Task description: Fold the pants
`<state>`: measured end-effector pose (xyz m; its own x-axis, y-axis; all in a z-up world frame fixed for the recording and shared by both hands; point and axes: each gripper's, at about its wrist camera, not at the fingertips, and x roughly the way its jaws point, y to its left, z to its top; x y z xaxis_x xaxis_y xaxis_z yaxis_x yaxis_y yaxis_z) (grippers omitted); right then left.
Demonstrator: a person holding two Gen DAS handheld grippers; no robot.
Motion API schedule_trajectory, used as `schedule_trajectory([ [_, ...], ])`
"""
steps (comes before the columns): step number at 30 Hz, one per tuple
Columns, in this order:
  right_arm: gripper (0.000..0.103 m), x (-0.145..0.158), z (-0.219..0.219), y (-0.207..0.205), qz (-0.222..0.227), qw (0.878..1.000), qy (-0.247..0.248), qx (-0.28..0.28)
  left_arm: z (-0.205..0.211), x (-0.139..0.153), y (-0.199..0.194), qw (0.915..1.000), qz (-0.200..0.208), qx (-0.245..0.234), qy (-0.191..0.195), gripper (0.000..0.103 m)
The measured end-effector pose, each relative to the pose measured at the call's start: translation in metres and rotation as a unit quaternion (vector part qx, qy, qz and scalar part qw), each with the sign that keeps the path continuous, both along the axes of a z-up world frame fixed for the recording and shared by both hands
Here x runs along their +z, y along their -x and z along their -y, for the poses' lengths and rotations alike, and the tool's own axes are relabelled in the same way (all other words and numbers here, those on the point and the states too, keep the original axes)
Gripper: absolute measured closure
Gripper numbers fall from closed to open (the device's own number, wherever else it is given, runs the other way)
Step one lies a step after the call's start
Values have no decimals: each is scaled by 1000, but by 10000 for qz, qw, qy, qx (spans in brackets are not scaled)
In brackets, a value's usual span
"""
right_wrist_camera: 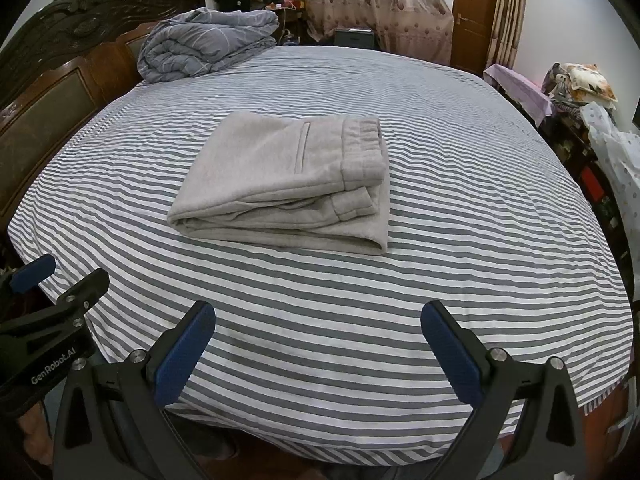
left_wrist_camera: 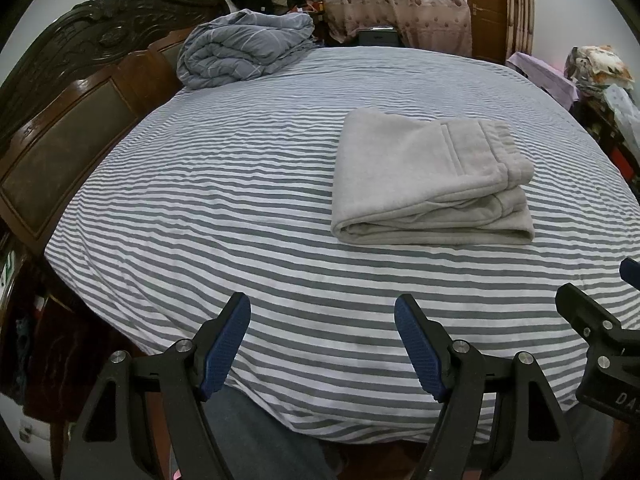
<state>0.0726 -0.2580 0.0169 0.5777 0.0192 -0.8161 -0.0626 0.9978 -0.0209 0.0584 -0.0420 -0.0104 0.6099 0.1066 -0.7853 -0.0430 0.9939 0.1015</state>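
Both grippers hung tilted downward over the near edge of the striped bed (left_wrist_camera: 240, 208), the left gripper (left_wrist_camera: 322, 312) and right gripper (right_wrist_camera: 318, 322) with fingers spread, pinching nothing. The folded grey pants (right_wrist_camera: 288, 184) lay mid-frame on the bed, well apart from them.

- The left gripper (left_wrist_camera: 322, 312) has two black arms with thick blue pads (left_wrist_camera: 226, 344) on the inside, and the pads have a bumpy grid.
- Round silver screws (left_wrist_camera: 184, 346) sit on its black joints.
- The right gripper (right_wrist_camera: 318, 320) looks the same: black frame, blue bumpy pads (right_wrist_camera: 450, 350), silver screws (right_wrist_camera: 499, 354).
- White letters (right_wrist_camera: 53, 368) on the side of the left gripper read "GenRobot.AI".
- The black frames have big triangle holes (right_wrist_camera: 84, 404) cut in them.
- The person wears dark grey pants (left_wrist_camera: 256, 432), seen low between the arms.
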Motion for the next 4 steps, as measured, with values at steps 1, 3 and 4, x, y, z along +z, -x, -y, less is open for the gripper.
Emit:
schedule_trajectory([
  [1,1,0,0,0,-5,10000,7,-9,0,0,0,10000,10,-2,-3,28],
  [3,1,0,0,0,-7,10000,-10,-9,1,0,0,10000,9,-11,3,28],
  [4,1,0,1,0,-12,10000,-16,-9,1,0,0,10000,-3,-19,29,28],
])
